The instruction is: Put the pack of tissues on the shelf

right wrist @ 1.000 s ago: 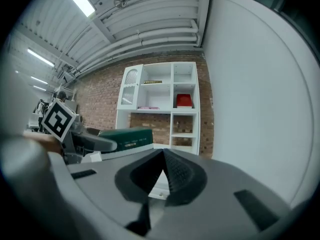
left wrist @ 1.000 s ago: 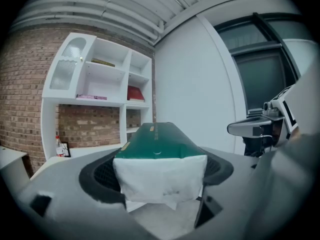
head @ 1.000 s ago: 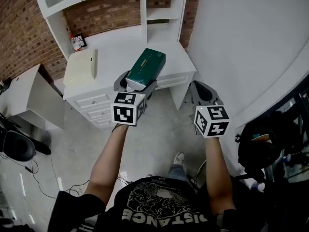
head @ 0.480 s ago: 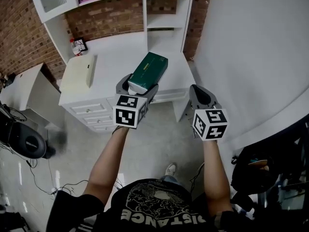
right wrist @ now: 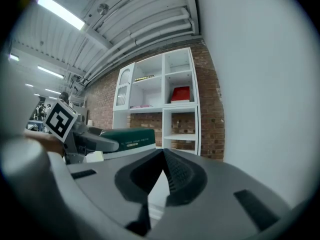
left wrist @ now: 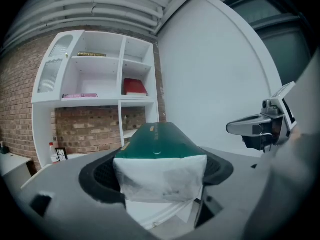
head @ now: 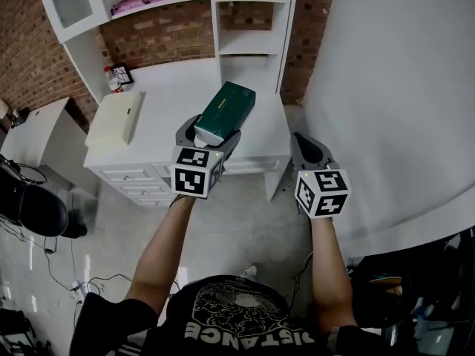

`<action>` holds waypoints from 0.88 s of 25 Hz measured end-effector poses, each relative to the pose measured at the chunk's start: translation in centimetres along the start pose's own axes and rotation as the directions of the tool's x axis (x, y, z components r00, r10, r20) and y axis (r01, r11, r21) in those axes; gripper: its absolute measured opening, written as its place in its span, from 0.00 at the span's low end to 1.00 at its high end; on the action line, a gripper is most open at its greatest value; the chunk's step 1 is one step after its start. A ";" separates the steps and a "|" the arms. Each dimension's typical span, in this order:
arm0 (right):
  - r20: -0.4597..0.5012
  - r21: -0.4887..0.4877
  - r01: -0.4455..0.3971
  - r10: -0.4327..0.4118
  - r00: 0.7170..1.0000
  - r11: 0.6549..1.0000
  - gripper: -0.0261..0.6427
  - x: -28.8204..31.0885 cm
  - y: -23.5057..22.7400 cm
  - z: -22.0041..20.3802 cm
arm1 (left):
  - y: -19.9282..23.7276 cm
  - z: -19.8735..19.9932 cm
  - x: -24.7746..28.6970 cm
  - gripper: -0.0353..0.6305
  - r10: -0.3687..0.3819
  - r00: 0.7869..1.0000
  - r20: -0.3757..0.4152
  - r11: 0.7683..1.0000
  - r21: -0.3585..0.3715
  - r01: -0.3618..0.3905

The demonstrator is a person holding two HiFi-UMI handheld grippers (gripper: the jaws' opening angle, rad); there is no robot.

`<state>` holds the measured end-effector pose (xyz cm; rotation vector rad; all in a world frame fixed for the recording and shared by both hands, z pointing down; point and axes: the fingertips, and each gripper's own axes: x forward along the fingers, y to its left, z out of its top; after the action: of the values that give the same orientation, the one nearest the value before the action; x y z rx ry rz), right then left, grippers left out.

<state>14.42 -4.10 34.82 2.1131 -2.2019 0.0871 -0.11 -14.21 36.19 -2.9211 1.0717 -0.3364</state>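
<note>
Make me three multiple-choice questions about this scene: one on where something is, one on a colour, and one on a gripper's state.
1. Where is the pack of tissues?
A. lying on the desk top
B. between the jaws of the left gripper
C. on a shelf

2. What colour is the top of the pack?
A. red
B. yellow
C. dark green

3. What state is the right gripper in?
A. shut, with nothing between its jaws
B. shut on a book
C. wide open

Answers:
1 B: the left gripper view shows the pack's white end clamped between that gripper's jaws, held off the desk.
2 C: its top face shows dark green in all three views.
3 A: the right gripper view shows the two jaws meeting with nothing between them.
</note>
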 end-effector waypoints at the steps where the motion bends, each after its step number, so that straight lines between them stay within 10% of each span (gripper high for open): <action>1: 0.002 0.003 -0.008 0.008 1.000 1.000 0.04 0.4 -0.5 0.0 | -0.1 0.2 0.5 0.71 0.007 1.000 -0.001 1.000 0.000 -0.007; 22: 0.001 -0.009 -0.092 0.092 0.996 0.996 0.04 7.4 -3.9 -0.3 | 1.9 1.1 7.6 0.71 0.062 0.998 0.009 0.998 0.001 -0.062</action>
<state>18.08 -11.56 35.81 2.0076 -2.2951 0.0823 4.50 -20.61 36.49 -2.8776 1.1572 -0.3221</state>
